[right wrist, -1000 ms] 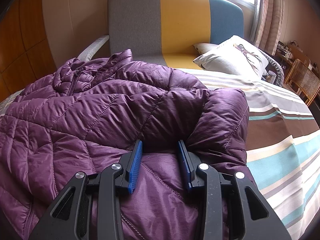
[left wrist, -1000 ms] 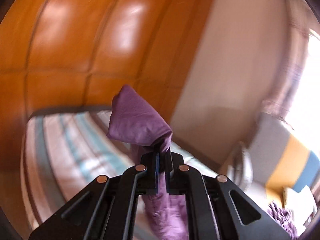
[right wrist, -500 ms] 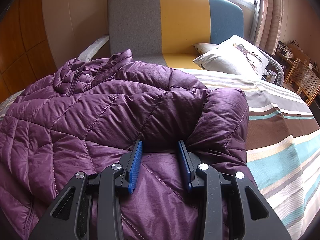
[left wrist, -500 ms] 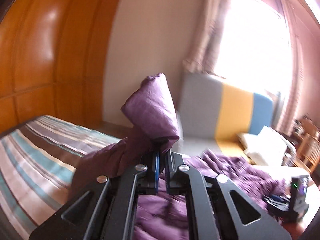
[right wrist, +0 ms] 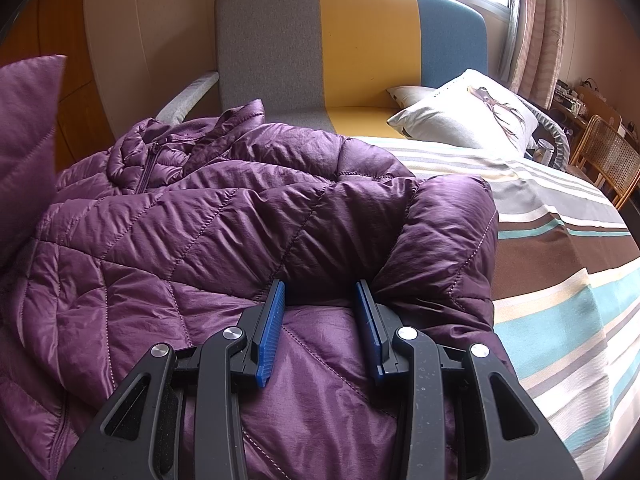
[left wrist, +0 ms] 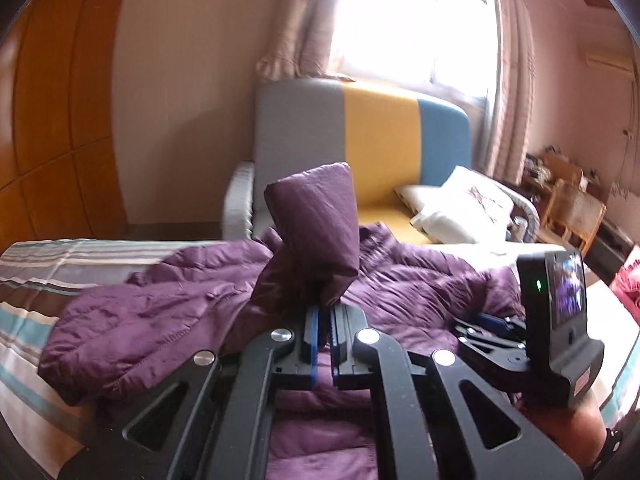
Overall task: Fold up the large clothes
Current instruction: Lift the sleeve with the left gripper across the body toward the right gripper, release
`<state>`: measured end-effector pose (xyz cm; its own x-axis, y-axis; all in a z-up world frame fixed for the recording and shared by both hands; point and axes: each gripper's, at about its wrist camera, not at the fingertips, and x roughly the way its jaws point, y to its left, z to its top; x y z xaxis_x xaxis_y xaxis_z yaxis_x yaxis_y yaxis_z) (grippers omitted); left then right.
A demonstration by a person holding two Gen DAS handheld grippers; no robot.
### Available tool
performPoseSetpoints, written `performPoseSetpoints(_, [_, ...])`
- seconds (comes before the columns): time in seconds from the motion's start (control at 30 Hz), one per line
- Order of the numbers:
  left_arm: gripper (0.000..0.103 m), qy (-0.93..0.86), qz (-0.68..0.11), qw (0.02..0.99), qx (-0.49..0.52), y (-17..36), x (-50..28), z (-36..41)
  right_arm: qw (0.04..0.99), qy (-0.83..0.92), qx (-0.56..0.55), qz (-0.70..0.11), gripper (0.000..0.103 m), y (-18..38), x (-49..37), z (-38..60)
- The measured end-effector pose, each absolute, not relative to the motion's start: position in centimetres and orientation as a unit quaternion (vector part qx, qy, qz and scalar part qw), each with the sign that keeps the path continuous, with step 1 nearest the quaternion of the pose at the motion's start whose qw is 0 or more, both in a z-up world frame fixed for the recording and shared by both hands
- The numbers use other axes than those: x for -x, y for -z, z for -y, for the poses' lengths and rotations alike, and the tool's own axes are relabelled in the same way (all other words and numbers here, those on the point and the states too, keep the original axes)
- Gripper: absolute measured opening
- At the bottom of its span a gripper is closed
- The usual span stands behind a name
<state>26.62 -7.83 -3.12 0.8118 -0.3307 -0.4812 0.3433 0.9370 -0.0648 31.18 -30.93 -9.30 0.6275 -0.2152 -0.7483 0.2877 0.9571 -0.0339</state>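
A purple quilted puffer jacket (right wrist: 224,240) lies spread on the striped bed (right wrist: 560,264), collar toward the headboard. Its right sleeve (right wrist: 444,232) is folded over the body. My right gripper (right wrist: 320,292) is open and rests on the jacket, its blue pads on either side of a fold. My left gripper (left wrist: 324,312) is shut on the jacket's left sleeve cuff (left wrist: 316,232) and holds it up above the jacket (left wrist: 160,320). That raised sleeve shows at the left edge of the right wrist view (right wrist: 28,136). The right gripper's body (left wrist: 552,320) shows in the left wrist view.
A grey, yellow and blue headboard (right wrist: 352,40) stands at the bed's far end with white pillows (right wrist: 468,116) in front. A wicker chair (right wrist: 608,156) stands at the right. Wooden wall panels (left wrist: 52,100) are at the left, and a bright window with curtains (left wrist: 416,20) behind.
My left gripper has swung round from facing the wooden panels to facing the headboard, carrying the sleeve cuff over the jacket. My right gripper has stayed still and open.
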Motion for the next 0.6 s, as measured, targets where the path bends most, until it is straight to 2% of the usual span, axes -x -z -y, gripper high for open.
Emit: performPoseSetpoints(0.6, [0.004,0.246,-0.337,0.905,-0.076,8.2,-27.8,15.0,0.901,0.139,-0.046,-0.408,0.036,9.3,-31.1,31.1])
